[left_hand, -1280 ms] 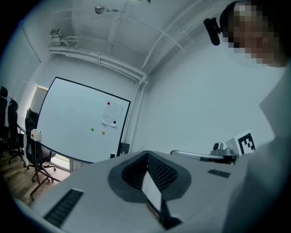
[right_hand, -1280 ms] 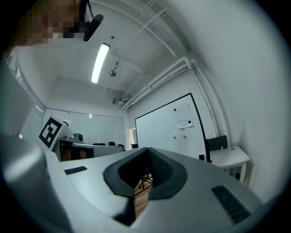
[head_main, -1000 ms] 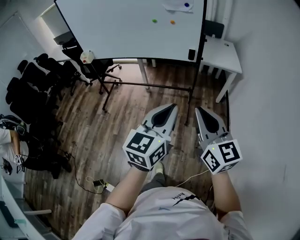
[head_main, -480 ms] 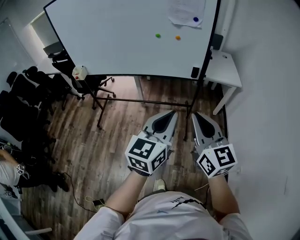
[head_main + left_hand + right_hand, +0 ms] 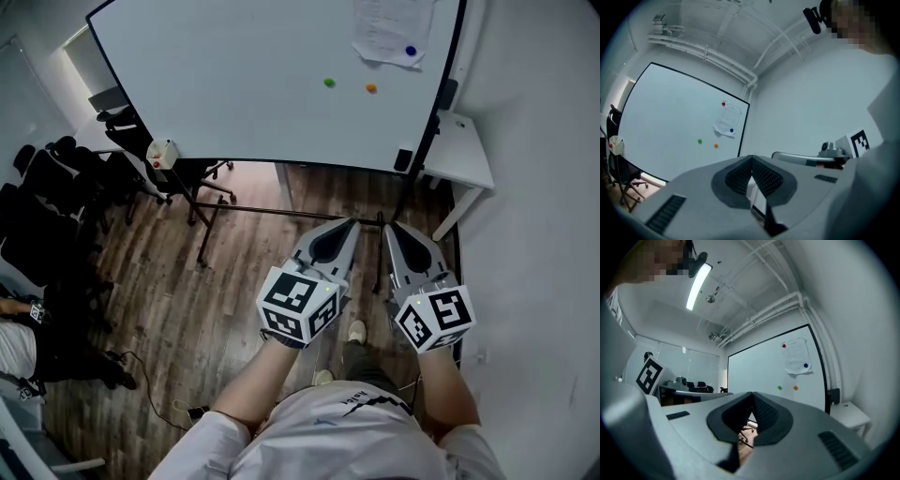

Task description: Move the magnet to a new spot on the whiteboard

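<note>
1. Since the earlier frames, the whiteboard [image 5: 234, 84] has come to fill more of the head view, and its magnets sit lower in that view. Both grippers keep their place low in the view, in front of the person's body.
2. The left gripper [image 5: 351, 223] has its jaws pressed together at the tips, with nothing between them. It points towards the board and is well apart from it.
3. The right gripper [image 5: 392, 226] also has its jaws together and holds nothing. It is just beside the left one, on a parallel line.
4. A green magnet [image 5: 329, 82] and an orange magnet [image 5: 371, 88] sit side by side on the bare board surface, right of its middle.
5. A blue magnet [image 5: 411, 51] pins the lower right corner of a paper sheet [image 5: 389, 28] near the board's upper right corner.
6. The right gripper view shows a red magnet [image 5: 783, 346] at the top of that sheet.
7. None of the four magnets is touched by either tool. The frames do not show which one is the task's.
8. A small black holder [image 5: 404, 159] sits at the board's lower right edge, and a white table [image 5: 469, 150] stands just beyond the frame on that side.
9. Black office chairs [image 5: 56, 187] cluster on the wooden floor [image 5: 234, 272] to the left of the board's stand.
</note>
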`<state>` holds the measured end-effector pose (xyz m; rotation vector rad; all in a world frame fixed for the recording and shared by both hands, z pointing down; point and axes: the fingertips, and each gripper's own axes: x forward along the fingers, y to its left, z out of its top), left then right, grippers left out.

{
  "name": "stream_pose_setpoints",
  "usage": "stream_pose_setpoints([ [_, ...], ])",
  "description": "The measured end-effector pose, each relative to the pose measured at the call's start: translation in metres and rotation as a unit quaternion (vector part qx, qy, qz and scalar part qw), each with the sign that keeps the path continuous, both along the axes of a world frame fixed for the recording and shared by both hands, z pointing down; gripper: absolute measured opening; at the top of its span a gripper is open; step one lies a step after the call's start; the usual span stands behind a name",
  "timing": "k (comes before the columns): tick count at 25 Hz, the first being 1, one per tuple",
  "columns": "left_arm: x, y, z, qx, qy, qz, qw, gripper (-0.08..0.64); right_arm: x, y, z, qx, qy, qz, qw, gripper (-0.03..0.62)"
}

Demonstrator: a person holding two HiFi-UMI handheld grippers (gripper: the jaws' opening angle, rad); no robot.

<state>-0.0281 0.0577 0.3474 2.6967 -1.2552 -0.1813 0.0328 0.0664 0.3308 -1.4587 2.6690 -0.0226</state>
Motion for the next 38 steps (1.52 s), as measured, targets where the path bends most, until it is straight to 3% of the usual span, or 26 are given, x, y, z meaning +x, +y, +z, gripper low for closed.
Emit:
stream_pose_setpoints([
  [17, 0.018, -0.181, 0.004, -0.003, -0.014, -0.05, 0.9986, 0.009, 0.032, -0.205, 0.005, -0.004, -0.013, -0.016, 1.0, 0.012],
  [25, 0.024, -0.242, 0.004, -0.006, -0.028, -0.079, 0.9964, 0.009, 0.042, -0.274, 0.008, -0.008, -0.017, -0.027, 0.999, 0.014],
  [31, 0.025, -0.28, 0.014, -0.012, -0.037, -0.079, 0.9961, 0.009, 0.042, -0.315, 0.023, -0.023, -0.02, -0.022, 0.999, 0.014],
  [38, 0.017, -0.328, 0.015, -0.004, -0.03, -0.056, 0.998, 0.009, 0.035, -0.364, 0.031, -0.023, 0.009, 0.019, 1.0, 0.014],
])
